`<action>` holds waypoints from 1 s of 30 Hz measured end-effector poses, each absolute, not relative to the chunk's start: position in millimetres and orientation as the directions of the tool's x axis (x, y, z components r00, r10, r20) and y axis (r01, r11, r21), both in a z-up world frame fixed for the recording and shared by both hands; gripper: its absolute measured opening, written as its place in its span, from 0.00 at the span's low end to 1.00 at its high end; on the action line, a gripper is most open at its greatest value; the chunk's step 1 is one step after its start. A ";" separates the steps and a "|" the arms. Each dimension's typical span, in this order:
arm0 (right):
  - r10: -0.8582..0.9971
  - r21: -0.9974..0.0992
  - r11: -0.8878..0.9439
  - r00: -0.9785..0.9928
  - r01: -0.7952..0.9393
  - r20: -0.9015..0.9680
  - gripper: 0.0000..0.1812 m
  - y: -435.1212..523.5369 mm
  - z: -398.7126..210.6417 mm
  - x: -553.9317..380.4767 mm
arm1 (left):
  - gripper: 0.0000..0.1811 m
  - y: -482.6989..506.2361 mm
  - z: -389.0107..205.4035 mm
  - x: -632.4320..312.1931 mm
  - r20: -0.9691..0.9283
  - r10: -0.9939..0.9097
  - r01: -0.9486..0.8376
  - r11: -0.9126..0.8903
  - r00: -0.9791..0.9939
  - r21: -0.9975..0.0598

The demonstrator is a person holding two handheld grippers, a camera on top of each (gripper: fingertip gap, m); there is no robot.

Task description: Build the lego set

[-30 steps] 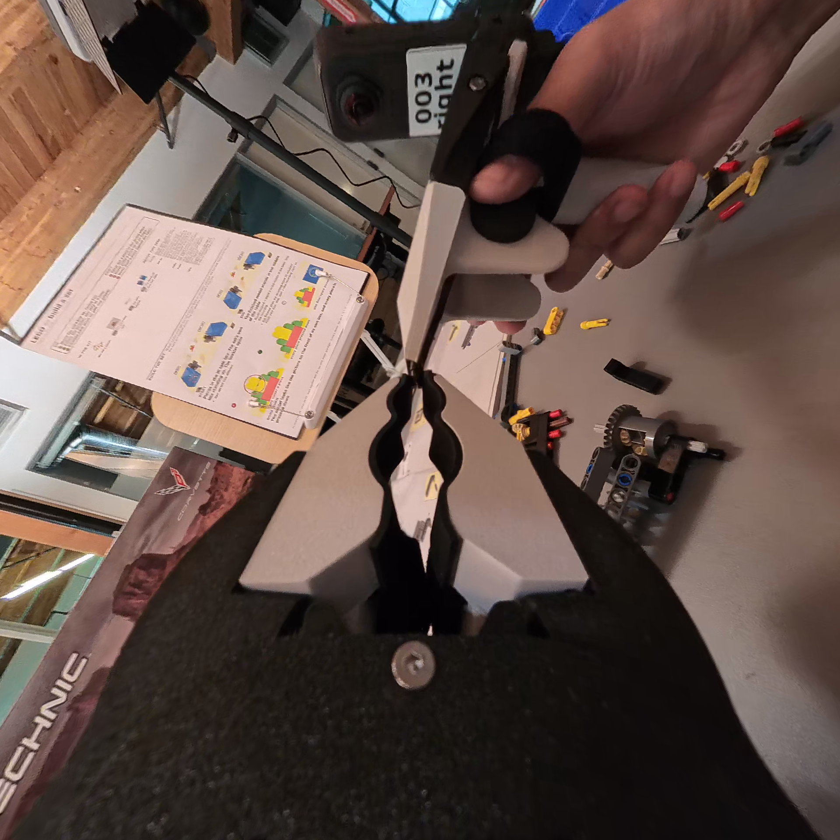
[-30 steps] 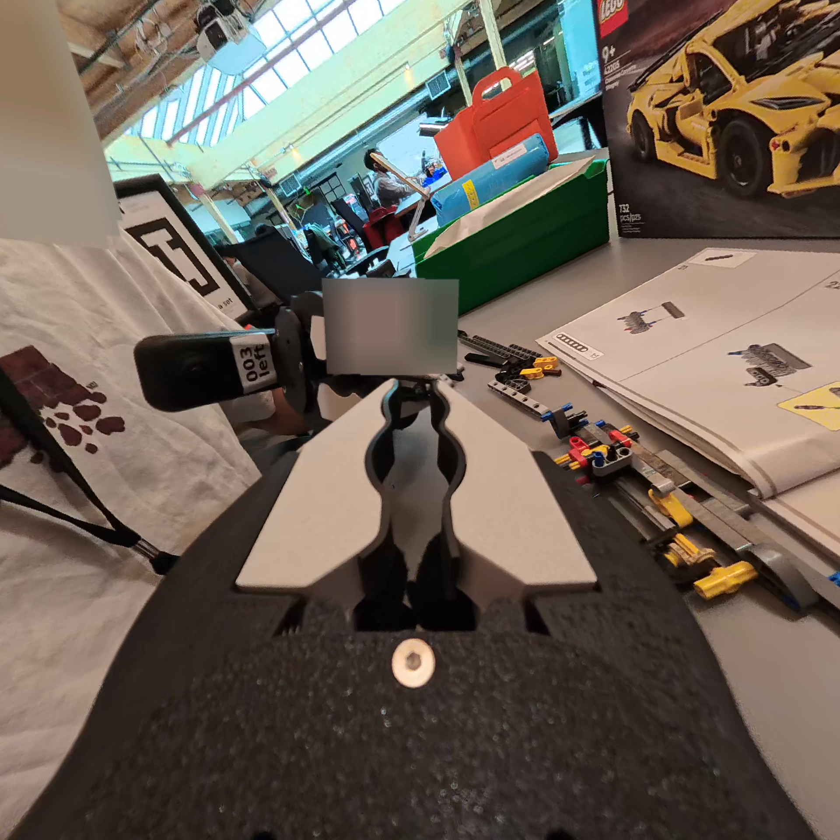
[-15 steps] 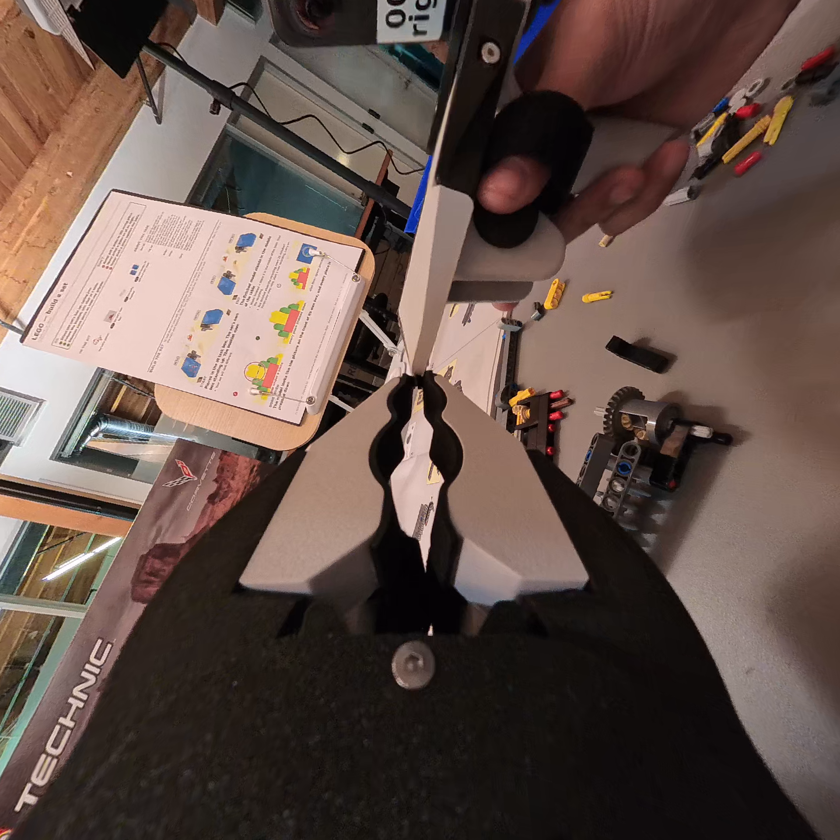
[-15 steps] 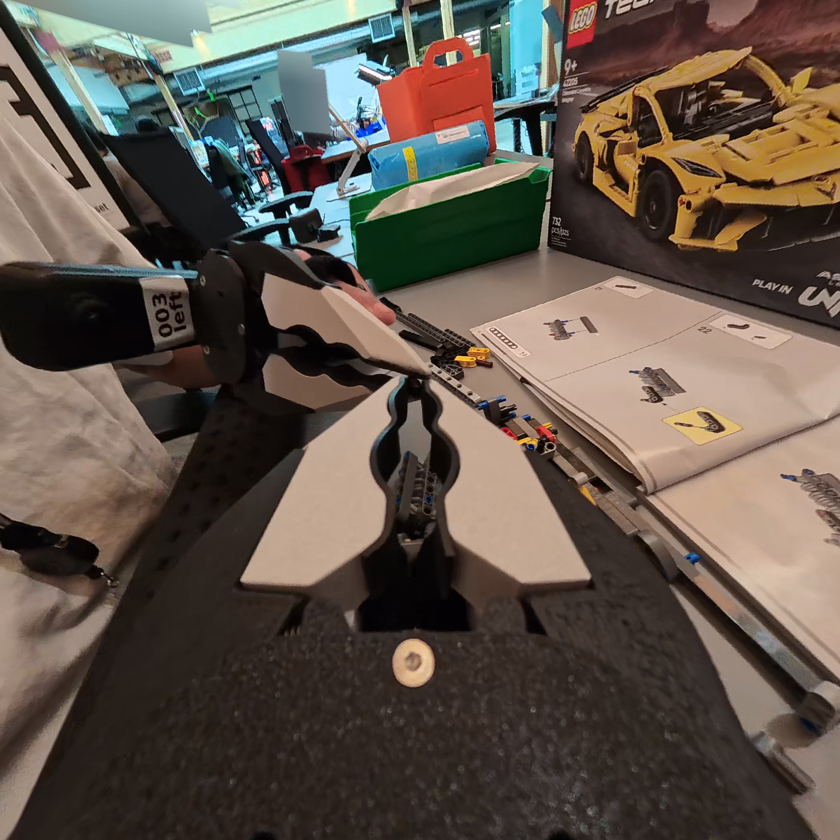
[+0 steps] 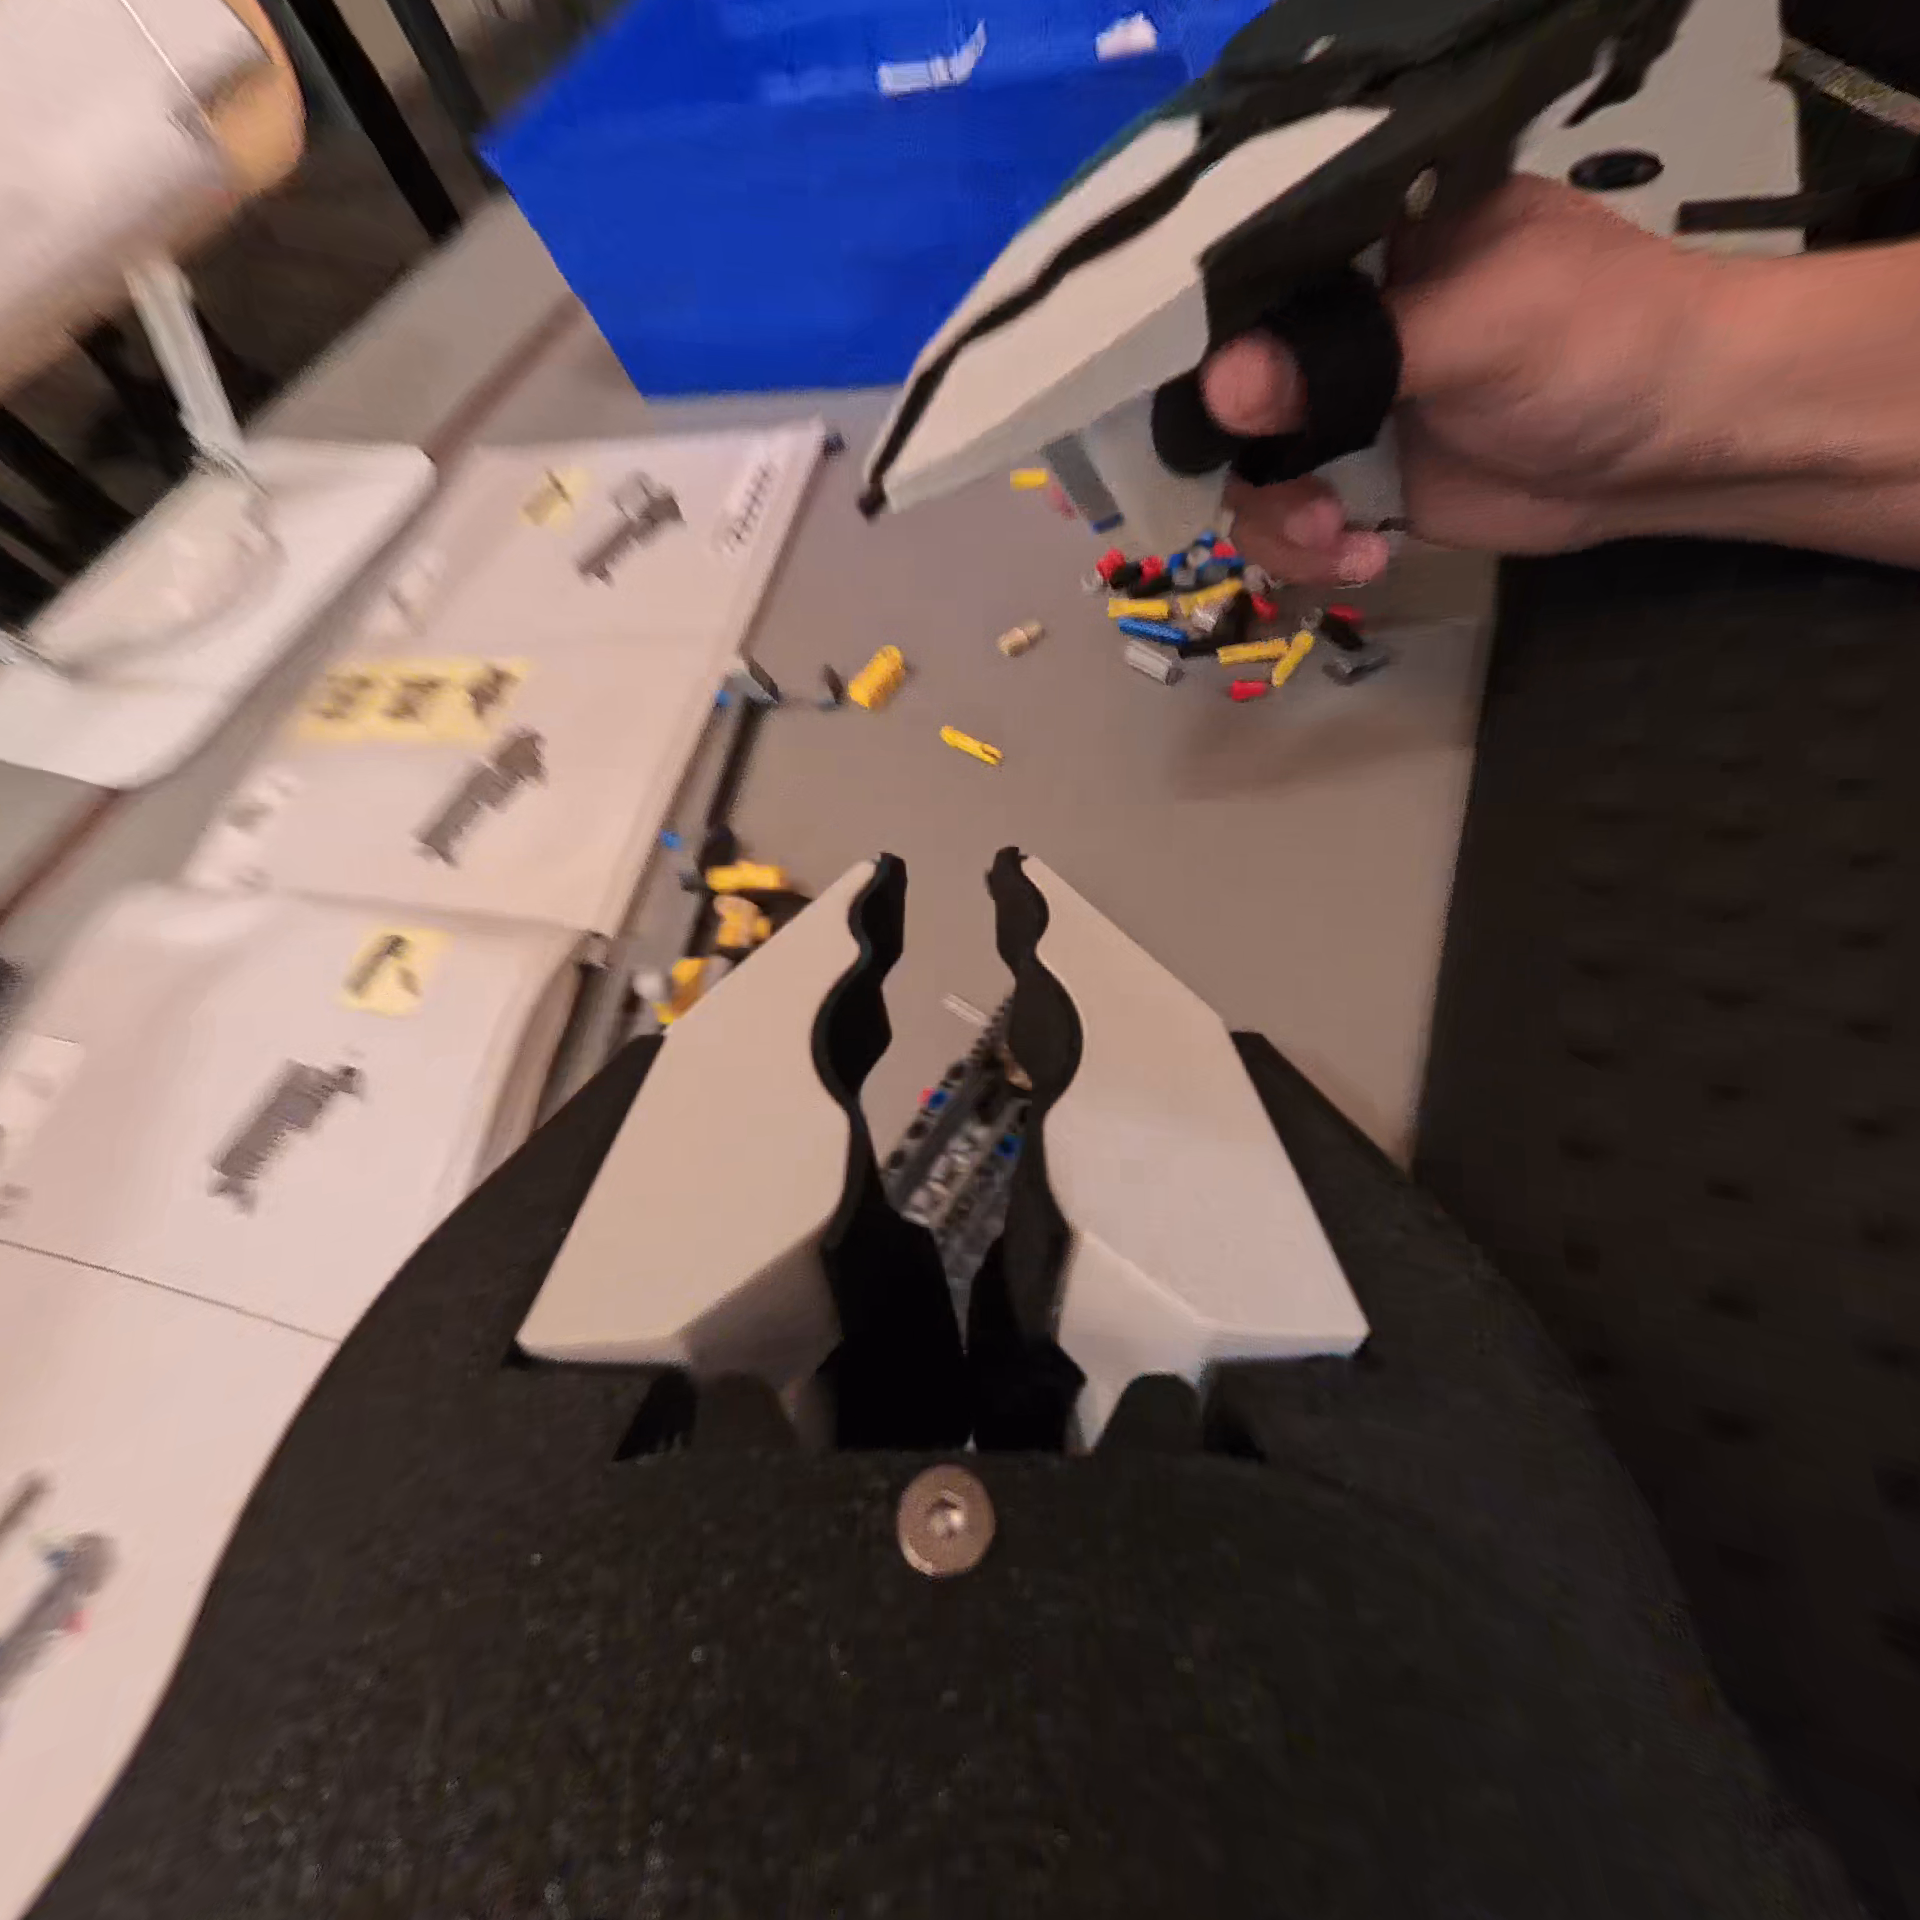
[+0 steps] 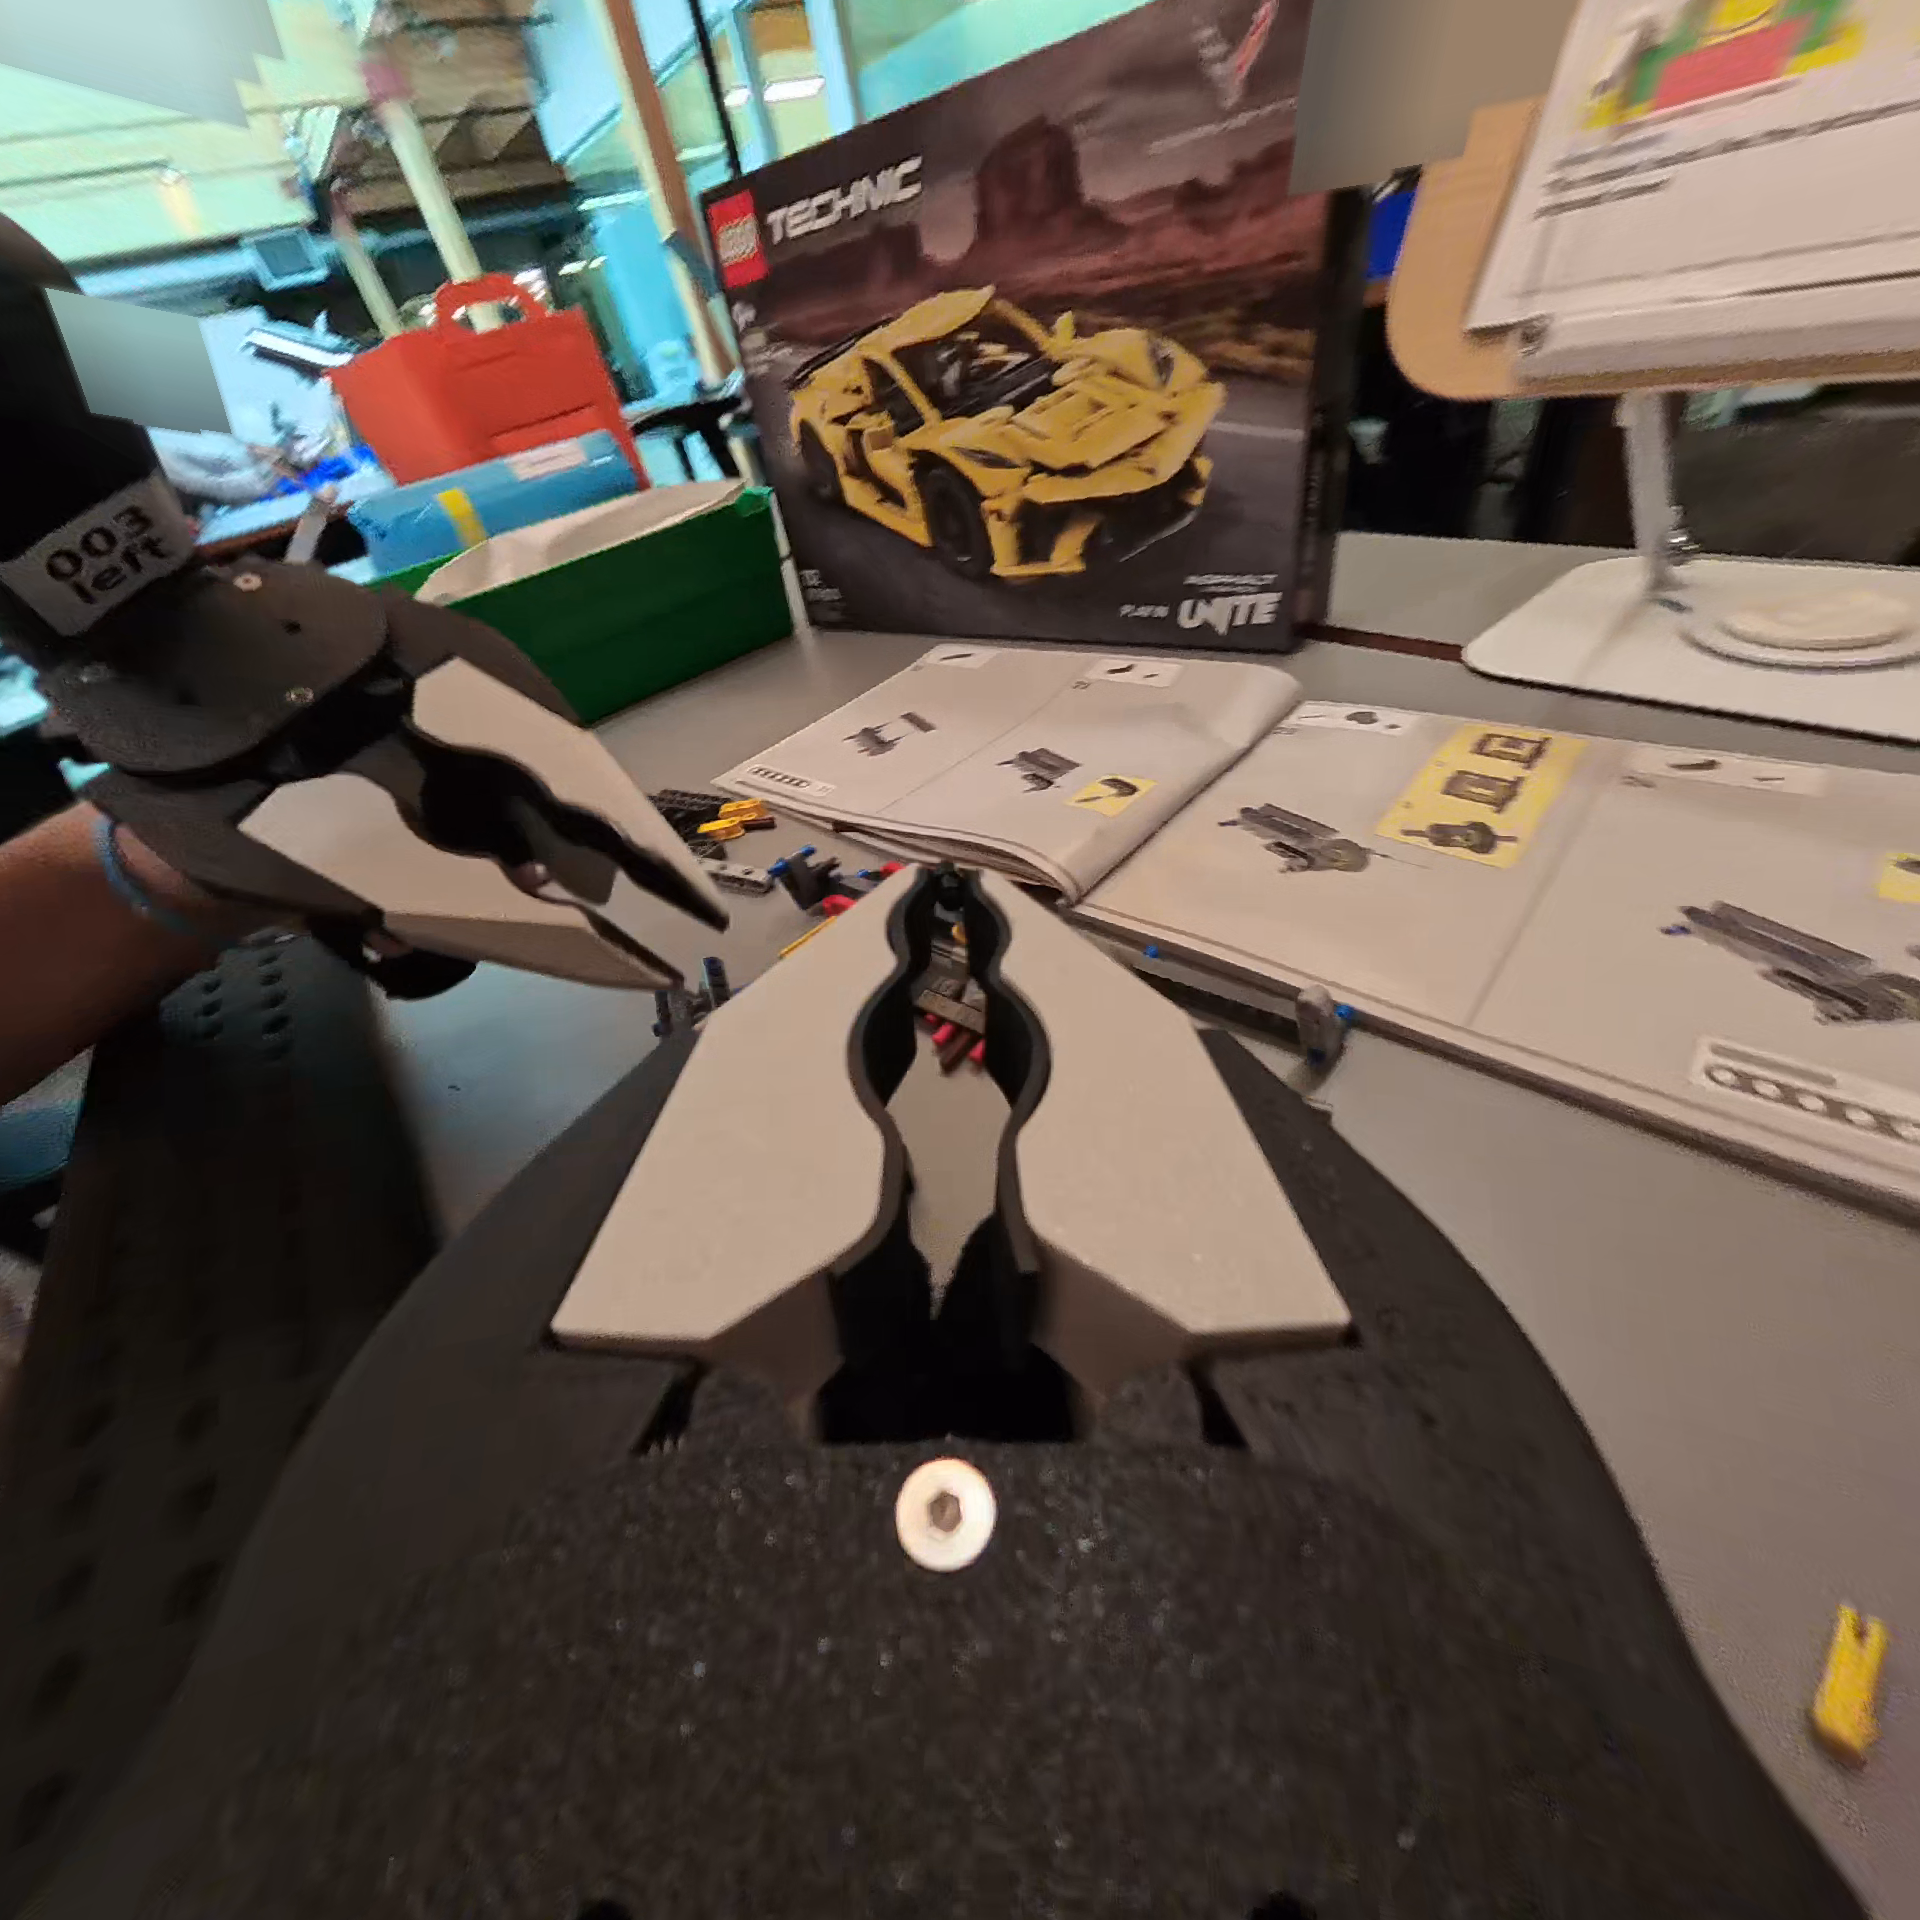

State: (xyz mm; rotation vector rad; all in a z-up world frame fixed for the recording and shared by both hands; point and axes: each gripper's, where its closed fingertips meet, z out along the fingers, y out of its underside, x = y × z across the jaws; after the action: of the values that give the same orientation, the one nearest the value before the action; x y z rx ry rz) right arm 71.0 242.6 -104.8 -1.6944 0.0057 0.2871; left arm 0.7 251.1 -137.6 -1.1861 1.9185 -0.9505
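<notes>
Below, the grey lego assembly [image 5: 961,1153] lies lengthwise between the open left claw [image 5: 945,862].

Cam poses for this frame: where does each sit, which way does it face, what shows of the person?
Left wrist view: on the left gripper, looking down across the table at the manual and loose parts pile; the right gripper and a hand show.
Right wrist view: on the right gripper, facing the set box; the left gripper and a forearm show.
Shared: manual, table, each other's gripper.
</notes>
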 end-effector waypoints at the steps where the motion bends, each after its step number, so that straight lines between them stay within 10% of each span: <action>1: 0.134 -0.976 -0.126 0.972 -0.176 -0.193 0.02 237.6 -104.9 73.0 | 0.08 248.0 -144.3 2.1 -0.154 -0.924 -0.458 0.312 -0.350 -0.832; 30: 0.059 -0.977 0.092 0.981 -0.191 -0.186 0.02 189.0 -68.1 91.0 | 0.10 261.7 -173.3 36.7 0.011 -0.595 -0.524 0.699 -0.804 -0.486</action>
State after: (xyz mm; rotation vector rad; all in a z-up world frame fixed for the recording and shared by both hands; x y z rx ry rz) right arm 91.0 189.0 -68.1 -1.4680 0.1081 0.1858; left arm 36.7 261.7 -173.3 -0.9147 2.7586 -0.7210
